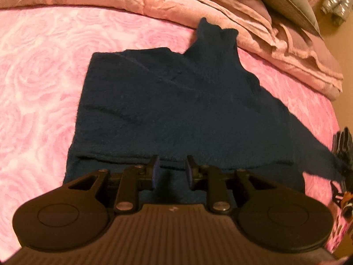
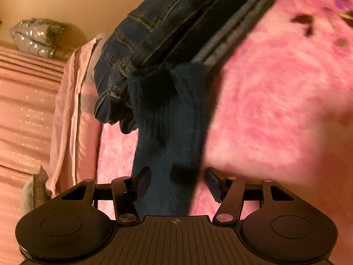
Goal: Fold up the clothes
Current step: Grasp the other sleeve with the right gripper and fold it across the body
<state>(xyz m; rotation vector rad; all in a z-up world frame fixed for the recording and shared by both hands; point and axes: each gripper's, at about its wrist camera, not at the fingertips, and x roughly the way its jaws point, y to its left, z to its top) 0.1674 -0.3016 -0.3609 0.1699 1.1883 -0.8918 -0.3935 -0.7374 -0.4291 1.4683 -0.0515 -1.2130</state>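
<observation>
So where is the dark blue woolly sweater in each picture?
Left wrist view: the dark blue woolly sweater fills the middle, lying flat on the pink rose-patterned blanket, one sleeve stretching to the right edge.
Right wrist view: only its sleeve shows, running up the centre from between the open fingers.
Shared landmark: the crinkly silver object by the wall.

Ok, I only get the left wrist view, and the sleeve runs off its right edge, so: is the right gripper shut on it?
Observer: No. The right gripper has its jaws apart, with the sleeve lying between them.
Operator: Anything past the cuff?
Observer: Folded jeans, just beyond the cuff's end.
Operator: And beside those?
Observer: A pale pink shirt, on their left in the right wrist view.
</observation>
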